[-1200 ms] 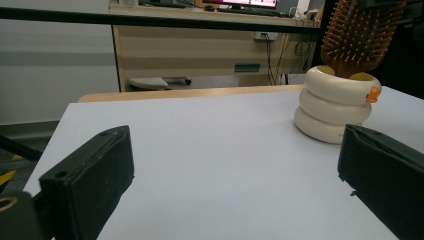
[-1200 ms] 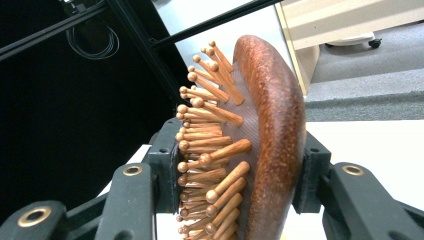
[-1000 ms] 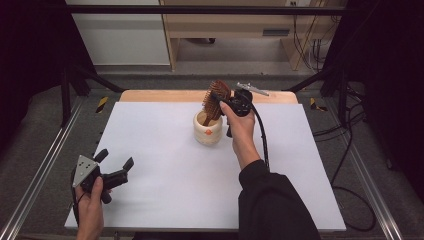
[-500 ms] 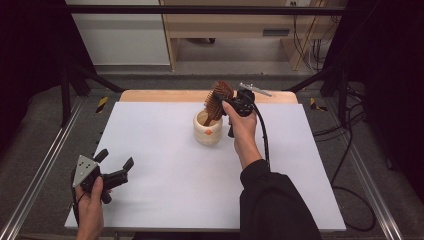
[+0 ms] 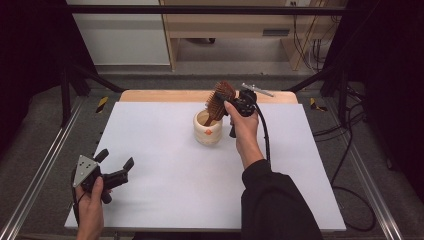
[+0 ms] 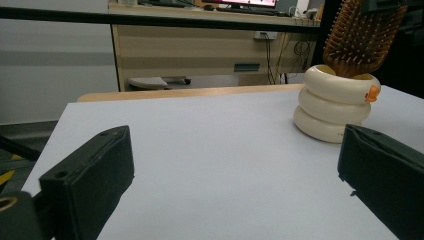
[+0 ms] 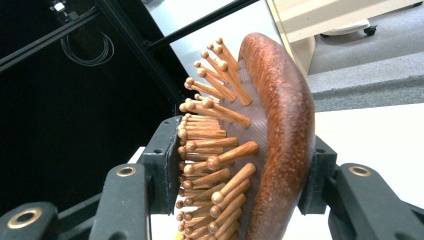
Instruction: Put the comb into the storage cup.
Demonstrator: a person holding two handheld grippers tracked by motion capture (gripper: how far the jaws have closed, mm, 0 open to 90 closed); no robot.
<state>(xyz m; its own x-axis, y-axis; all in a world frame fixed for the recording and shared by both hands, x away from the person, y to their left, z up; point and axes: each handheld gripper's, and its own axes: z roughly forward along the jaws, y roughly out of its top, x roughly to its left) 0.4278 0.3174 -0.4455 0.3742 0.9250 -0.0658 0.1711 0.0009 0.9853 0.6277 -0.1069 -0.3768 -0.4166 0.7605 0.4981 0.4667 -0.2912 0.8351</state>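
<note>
A cream ringed cup stands at the back middle of the white table. A brown wooden hairbrush leans out of the cup, handle end down inside it and bristles facing left. My right gripper is shut on the brush head, one jaw against the bristles and one on the smooth back. My left gripper is held low at the table's front left, open and with nothing between its jaws. In the left gripper view the cup and the brush stand far off at the right.
The right gripper's black cable runs back along the forearm. A bare wooden strip edges the table's far side. Metal rails flank the table. A light wooden cabinet stands on the floor beyond.
My right gripper has shifted the brush head slightly to the right over the cup. The left gripper has stayed in place, open.
</note>
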